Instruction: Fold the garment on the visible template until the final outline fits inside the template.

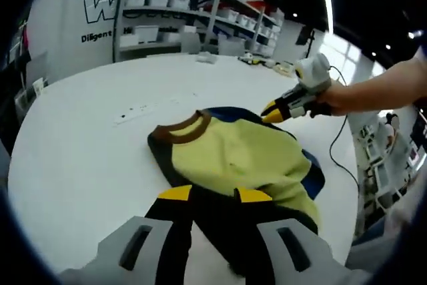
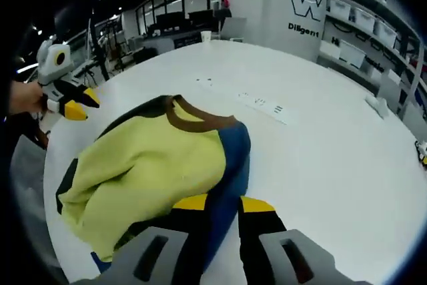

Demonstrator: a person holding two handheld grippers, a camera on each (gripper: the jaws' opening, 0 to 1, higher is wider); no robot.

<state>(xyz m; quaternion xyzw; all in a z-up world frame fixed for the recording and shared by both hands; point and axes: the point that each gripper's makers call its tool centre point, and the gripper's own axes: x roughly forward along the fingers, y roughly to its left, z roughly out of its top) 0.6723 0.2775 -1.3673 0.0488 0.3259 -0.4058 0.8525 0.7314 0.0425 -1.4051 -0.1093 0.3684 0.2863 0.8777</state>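
A yellow-green garment (image 1: 233, 158) with a brown collar (image 1: 181, 131) and black and blue parts lies folded on the round white table (image 1: 80, 145). My left gripper (image 1: 214, 195) hovers over the garment's near black edge with its jaws apart and nothing held between them. A hand holds my right gripper (image 1: 270, 113) at the garment's far blue edge. In the right gripper view the garment (image 2: 147, 165) lies ahead, and my right gripper (image 2: 223, 203) stands open above its blue side (image 2: 235, 158). My left gripper (image 2: 81, 105) hangs off the garment's left, open.
A flat white strip with dark marks (image 1: 143, 108) (image 2: 263, 105) lies on the table beyond the collar. Shelves with white bins (image 1: 167, 5) (image 2: 360, 25) stand behind. A black cable (image 1: 337, 138) trails off the table's edge. Small items (image 1: 257, 59) sit at the far rim.
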